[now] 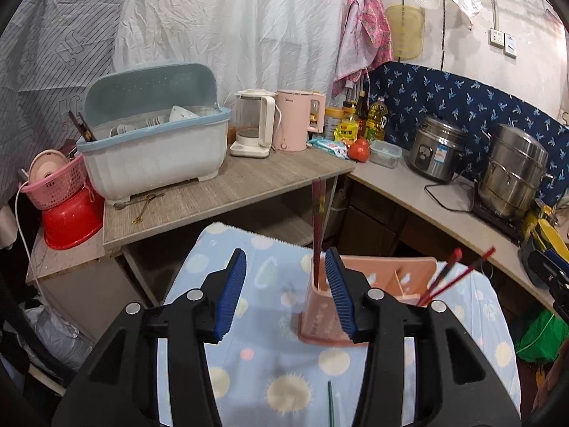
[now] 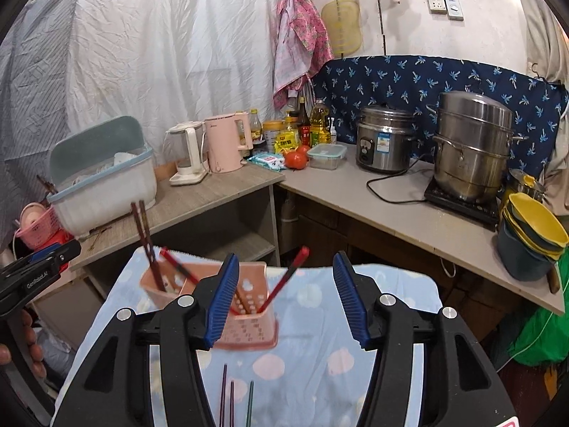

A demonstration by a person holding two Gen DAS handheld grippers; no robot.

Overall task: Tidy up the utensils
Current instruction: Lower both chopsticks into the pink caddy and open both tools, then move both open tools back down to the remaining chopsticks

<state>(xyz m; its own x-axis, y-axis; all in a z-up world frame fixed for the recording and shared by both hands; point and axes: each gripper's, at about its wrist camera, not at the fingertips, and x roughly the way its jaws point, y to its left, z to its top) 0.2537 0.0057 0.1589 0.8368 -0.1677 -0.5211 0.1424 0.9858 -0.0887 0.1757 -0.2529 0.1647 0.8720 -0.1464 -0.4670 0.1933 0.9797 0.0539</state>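
On the clothed table's far edge: pink utensil holder (image 2: 199, 295) with chopsticks.
Left gripper (image 1: 284, 291) and right gripper (image 2: 284, 295) both spread, pinching nothing.

Left gripper (image 1: 286, 283) over the dotted blue cloth (image 1: 270, 373), blue pads apart, nothing between them. Just beyond, pink utensil holder (image 1: 384, 274) with dark chopsticks (image 1: 317, 224) standing upright in its left compartment and red chopsticks (image 1: 458, 272) leaning right in another. Behind, dish rack (image 1: 153, 153) and kettles on the counter (image 1: 249, 181).
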